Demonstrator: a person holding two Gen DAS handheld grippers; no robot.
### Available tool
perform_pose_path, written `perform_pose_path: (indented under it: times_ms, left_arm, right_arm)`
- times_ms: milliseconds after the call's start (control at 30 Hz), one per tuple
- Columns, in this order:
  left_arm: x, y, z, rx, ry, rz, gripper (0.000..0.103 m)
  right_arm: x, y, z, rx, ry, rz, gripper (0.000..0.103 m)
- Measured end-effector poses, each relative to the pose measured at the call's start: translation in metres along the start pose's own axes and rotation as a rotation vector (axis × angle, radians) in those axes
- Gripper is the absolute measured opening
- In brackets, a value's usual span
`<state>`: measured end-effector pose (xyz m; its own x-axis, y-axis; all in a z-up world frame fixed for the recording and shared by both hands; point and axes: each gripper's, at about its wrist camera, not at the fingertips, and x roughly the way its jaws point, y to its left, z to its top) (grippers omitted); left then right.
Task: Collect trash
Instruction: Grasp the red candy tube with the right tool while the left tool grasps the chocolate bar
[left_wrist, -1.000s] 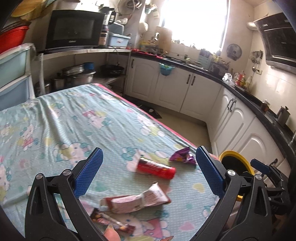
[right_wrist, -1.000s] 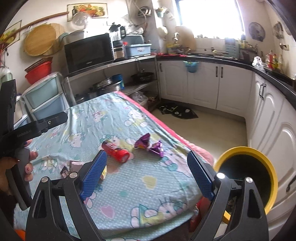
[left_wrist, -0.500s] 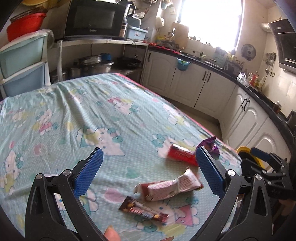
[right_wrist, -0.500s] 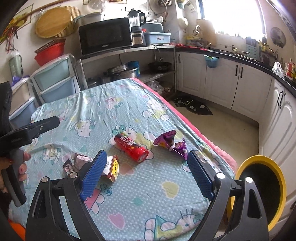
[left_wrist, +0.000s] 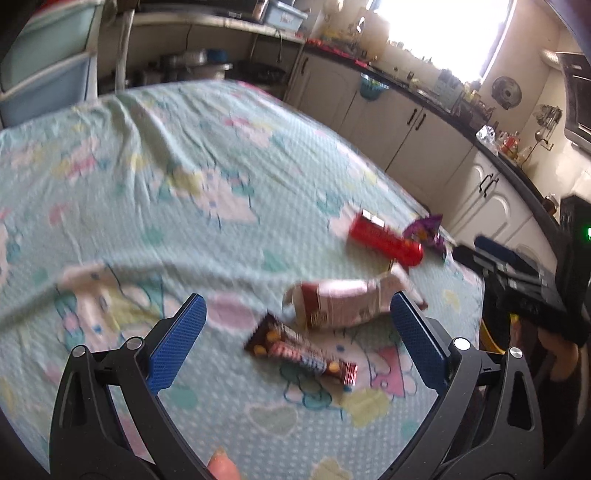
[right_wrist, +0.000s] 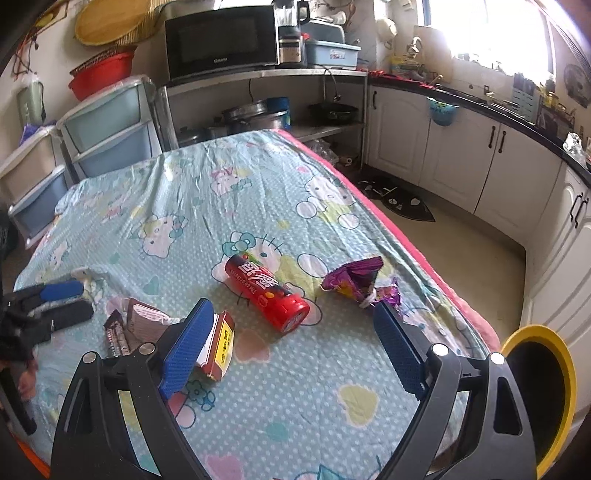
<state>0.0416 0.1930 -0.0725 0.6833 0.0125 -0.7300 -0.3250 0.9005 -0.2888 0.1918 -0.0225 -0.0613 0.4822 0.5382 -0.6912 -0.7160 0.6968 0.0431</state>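
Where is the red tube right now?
The red tube lies mid-table in the right wrist view, between the purple wrapper and the small carton.

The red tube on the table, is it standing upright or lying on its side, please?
On its side: the red tube lies lengthwise on the tablecloth, its cap end facing the camera.

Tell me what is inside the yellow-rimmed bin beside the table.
The bin stands open, but its inside shows only dark. The right tongs' arm covers part of its mouth, so whether any trash is in it cannot be told.
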Motion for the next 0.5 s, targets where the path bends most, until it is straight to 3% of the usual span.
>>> perform_pose_path:
  times_ms: [267, 500]
  left_arm:
    - [0.022, -0.005, -0.011, 0.038, 0.064, 0.041, 0.091]
    - [0.038, -0.01, -0.022, 0.095, 0.099, 0.084, 0.073]
  right_arm:
    - [0.037, 0.009, 0.014, -0.075, 0.075, 0.03, 0.081]
    - [0.073, 0.015, 0.023, -0.138, 0.16, 0.049, 0.077]
